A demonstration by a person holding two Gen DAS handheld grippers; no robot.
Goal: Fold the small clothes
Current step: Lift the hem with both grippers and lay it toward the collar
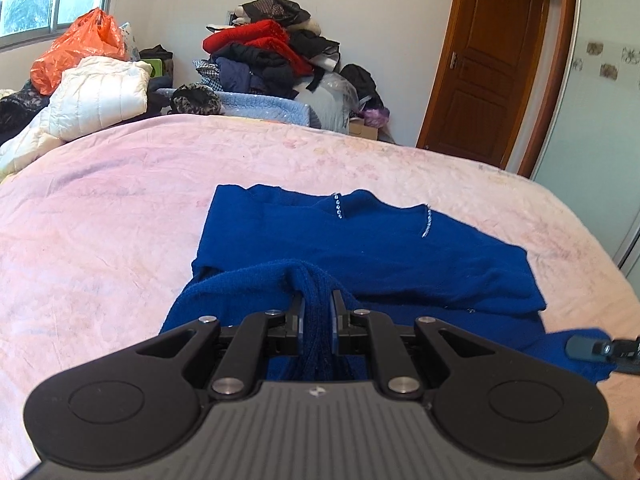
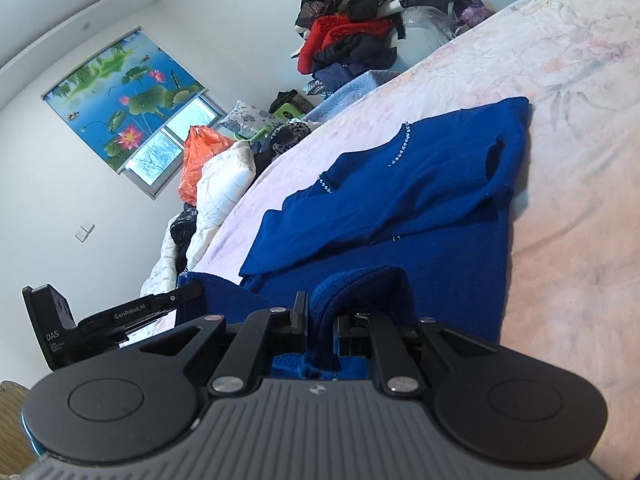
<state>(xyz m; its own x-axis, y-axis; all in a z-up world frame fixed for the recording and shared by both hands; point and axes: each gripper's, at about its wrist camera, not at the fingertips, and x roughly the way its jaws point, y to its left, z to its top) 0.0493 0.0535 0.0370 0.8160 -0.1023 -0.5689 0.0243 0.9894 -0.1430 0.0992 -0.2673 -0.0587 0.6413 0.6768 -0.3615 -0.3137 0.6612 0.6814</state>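
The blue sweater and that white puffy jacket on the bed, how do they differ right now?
The blue sweater lies spread out mid-bed, partly folded; the white jacket sits bunched at the far edge among other clothes. The sweater's near hem is pinched by the left gripper and the right gripper; nothing holds the jacket. The sweater is knit, the jacket quilted. Both rest on the pink bedspread.

The left gripper (image 1: 318, 312) and the right gripper (image 2: 320, 320) are each clamped on bunched blue knit fabric (image 1: 360, 240), pointed toward 12 o'clock.
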